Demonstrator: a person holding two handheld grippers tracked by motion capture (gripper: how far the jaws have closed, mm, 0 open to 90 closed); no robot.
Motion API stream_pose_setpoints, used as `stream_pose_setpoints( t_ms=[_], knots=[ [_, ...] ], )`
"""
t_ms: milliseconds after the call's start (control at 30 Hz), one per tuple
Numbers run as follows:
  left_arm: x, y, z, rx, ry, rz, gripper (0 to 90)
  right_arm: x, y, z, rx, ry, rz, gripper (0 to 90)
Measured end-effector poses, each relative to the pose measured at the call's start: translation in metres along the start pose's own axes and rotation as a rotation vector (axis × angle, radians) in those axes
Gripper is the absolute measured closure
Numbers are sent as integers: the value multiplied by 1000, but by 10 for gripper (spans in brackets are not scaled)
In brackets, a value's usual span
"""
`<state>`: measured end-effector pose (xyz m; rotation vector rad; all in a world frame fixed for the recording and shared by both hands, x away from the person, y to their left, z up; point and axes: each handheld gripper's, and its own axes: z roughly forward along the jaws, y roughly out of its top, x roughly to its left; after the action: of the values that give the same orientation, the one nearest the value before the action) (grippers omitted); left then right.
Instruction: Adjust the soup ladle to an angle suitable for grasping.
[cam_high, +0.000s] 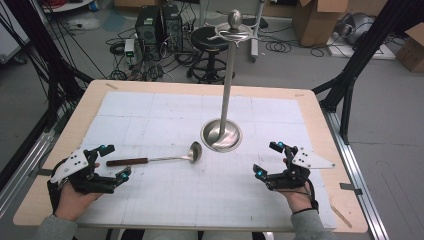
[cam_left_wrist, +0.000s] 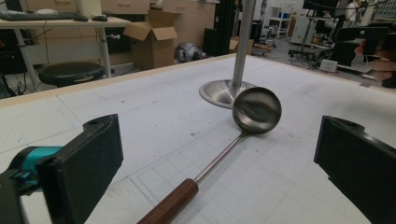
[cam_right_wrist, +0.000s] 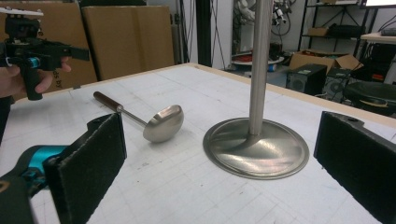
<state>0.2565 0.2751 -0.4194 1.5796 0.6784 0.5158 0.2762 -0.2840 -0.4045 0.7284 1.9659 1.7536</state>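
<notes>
A steel ladle (cam_high: 165, 159) with a dark wooden handle (cam_high: 126, 162) lies flat on the white gridded mat, bowl toward the stand. The metal stand (cam_high: 221, 135) has a round base, a tall pole and hooks at the top (cam_high: 234, 35). My left gripper (cam_high: 115, 162) is held open at the mat's left, jaws wide apart just off the handle's end, nothing between them. In the left gripper view the ladle (cam_left_wrist: 256, 111) lies ahead between the jaws. My right gripper (cam_high: 268, 159) is open at the right of the stand's base (cam_right_wrist: 256, 147), empty.
The wooden table (cam_high: 320, 130) carries the white mat (cam_high: 150, 110). Beyond its far edge stand a black stool (cam_high: 210, 42), computer cases (cam_high: 157, 25), cables and cardboard boxes (cam_high: 315, 20). Black frame posts (cam_high: 350, 75) flank the table.
</notes>
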Motion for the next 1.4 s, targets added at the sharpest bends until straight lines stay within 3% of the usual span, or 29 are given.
stream_pose_setpoints(
  t_ms=[133,433,533,633,867,1000,1100,1167,1200,1267,1400],
  knots=[
    [-1,-2,5,32,17,0,17,0,0,-1,-3,-4,6,13],
    [-1,1,5,18,0,-1,18,-1,-1,-2,1,0,9,13],
    [0,4,4,20,-4,-27,133,0,-1,-2,2,1,8,13],
    [1,8,3,4,-9,-25,342,1,0,-3,4,5,7,13],
    [-1,8,6,61,-9,-23,651,1,-1,-5,5,0,1,13],
    [1,7,11,91,-62,-65,734,1,-1,-5,11,-1,-8,13],
    [-1,5,15,123,-51,-37,799,2,-1,-6,10,-2,-20,13],
    [-1,5,17,129,-48,-37,865,3,-1,-6,11,1,-16,13],
    [-2,6,20,139,-56,-58,890,3,-2,-6,13,4,-22,13],
    [-1,7,23,156,-61,-70,896,3,-2,-5,17,7,-20,13],
    [-2,5,31,193,-55,-40,898,5,-3,-4,26,10,-29,13]
  ],
)
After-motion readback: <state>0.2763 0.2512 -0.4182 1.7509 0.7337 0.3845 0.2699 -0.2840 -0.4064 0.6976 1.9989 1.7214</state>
